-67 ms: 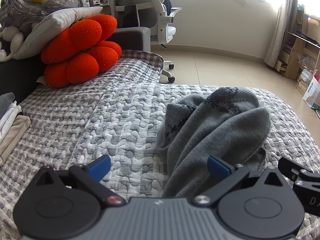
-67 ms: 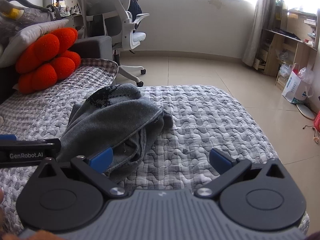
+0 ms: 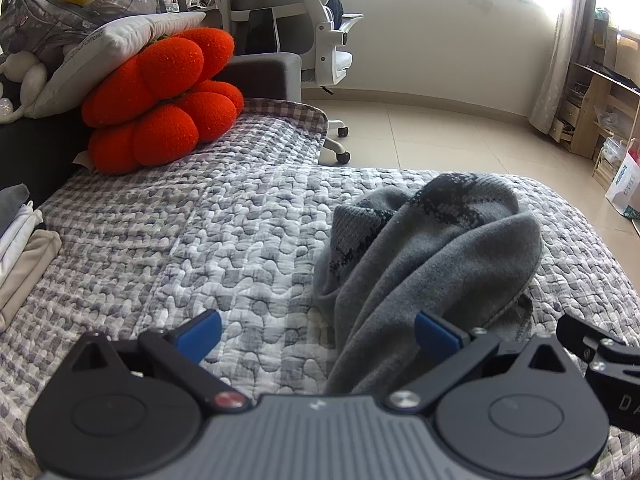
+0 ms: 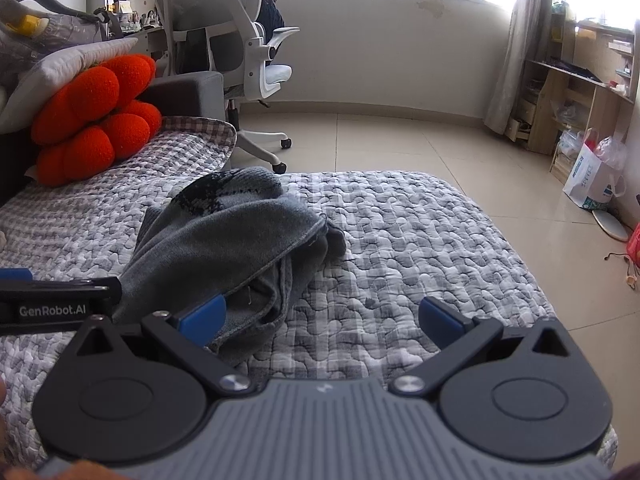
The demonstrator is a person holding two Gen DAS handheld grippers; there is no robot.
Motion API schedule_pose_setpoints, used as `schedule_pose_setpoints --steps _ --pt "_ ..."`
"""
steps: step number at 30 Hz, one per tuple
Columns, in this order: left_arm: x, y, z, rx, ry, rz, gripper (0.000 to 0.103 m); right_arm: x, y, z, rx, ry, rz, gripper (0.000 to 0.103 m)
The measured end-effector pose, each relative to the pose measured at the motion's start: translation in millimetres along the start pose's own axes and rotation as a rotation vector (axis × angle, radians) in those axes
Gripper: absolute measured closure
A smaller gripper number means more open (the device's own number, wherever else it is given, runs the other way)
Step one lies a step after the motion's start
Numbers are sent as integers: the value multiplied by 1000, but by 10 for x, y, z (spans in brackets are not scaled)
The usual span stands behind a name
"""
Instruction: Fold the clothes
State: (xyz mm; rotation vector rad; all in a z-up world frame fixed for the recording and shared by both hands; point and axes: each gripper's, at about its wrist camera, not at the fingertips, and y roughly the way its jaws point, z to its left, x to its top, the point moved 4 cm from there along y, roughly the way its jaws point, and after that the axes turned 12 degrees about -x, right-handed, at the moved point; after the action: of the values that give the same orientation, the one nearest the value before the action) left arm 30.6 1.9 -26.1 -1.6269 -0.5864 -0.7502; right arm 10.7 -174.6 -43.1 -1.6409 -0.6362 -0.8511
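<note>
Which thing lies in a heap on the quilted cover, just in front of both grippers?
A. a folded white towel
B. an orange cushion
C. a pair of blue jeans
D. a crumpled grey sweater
D: the grey sweater lies bunched and unfolded on the quilted cover, just ahead of both open grippers.

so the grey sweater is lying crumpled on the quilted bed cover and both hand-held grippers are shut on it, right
Not quite. The grey sweater is crumpled on the quilted bed cover, but neither gripper is shut on it. The left wrist view shows the left hand-held gripper with its jaws wide open, cloth lying loose between them. The right wrist view shows the right hand-held gripper wide open too.
</note>
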Motion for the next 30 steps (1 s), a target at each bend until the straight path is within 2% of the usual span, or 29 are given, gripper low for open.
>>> schedule_pose_setpoints --steps 30 --pt "4 18 45 3 -15 1 0 -6 24 58 13 -4 11 0"
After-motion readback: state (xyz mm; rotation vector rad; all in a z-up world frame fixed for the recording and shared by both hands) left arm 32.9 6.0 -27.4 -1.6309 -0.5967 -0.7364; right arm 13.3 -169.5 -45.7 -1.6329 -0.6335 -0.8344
